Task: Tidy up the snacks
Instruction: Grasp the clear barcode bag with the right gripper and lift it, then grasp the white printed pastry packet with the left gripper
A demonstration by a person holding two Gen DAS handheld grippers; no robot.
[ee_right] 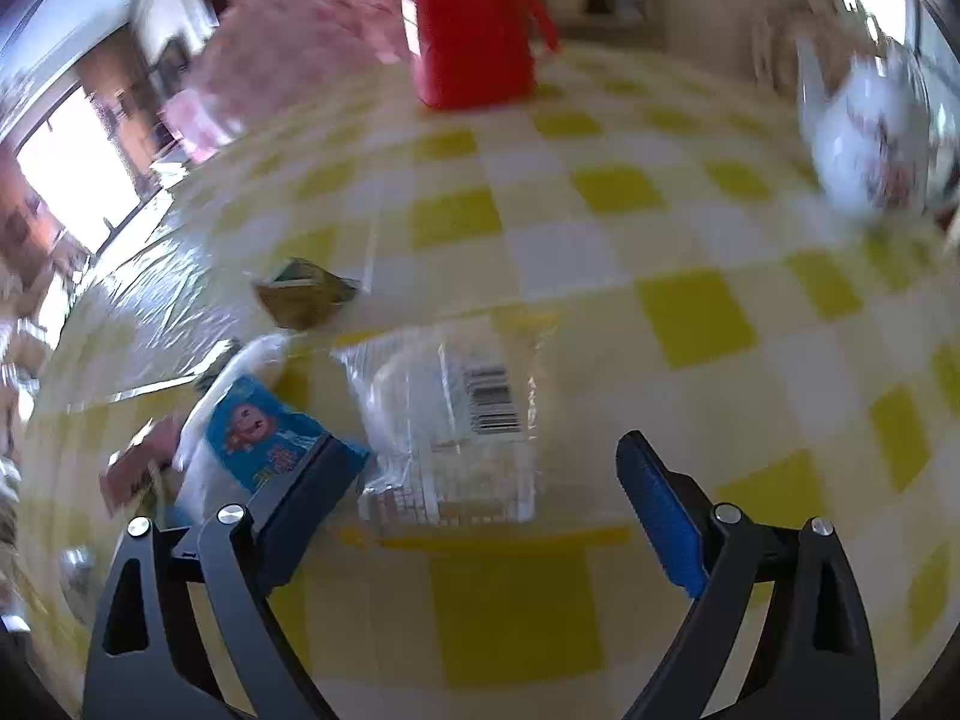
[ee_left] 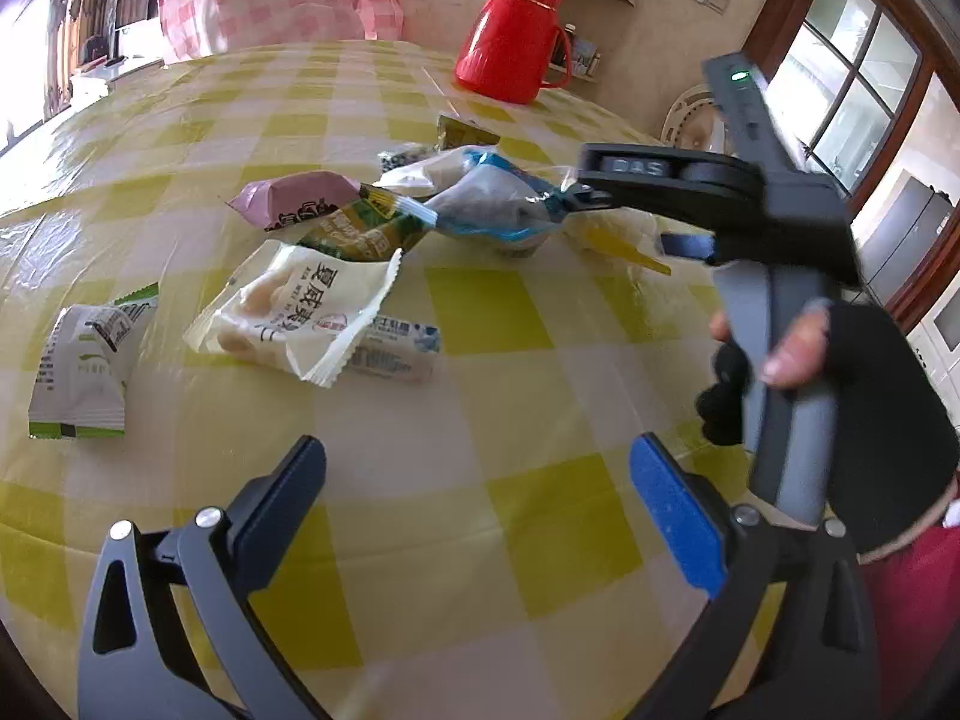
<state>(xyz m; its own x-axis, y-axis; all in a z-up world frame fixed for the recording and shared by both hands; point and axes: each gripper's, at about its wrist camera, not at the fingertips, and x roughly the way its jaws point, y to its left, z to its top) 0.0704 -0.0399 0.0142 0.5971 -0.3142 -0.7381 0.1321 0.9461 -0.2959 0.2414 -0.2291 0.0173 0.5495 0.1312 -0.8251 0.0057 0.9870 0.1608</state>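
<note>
snack packets [ee_left: 312, 312] lie in a loose heap on the checked table [ee_left: 480, 420], light, crinkly and slippery we judge, so we'd pinch a flat sealed edge; left gripper [ee_left: 477, 498] and right gripper [ee_right: 480, 498] both gape wide, holding nothing.

- the whole right wrist view is smeared with motion blur; the red thermos [ee_right: 474, 30] is cut off at the top edge.
- the white jug-like thing [ee_right: 864, 138] at the right is too blurred to name.
- print on the clear packet [ee_right: 456, 420] is unreadable apart from a barcode.
- the blue cartoon packet [ee_right: 264, 432] is partly hidden behind the right gripper's [ee_right: 486, 504] finger.
- in the left wrist view, the blue-and-white packet [ee_left: 396, 351] lies mostly under the cream packet [ee_left: 300, 306].
- the yellow-trimmed packet [ee_left: 618, 240] is partly hidden behind the right gripper.
</note>
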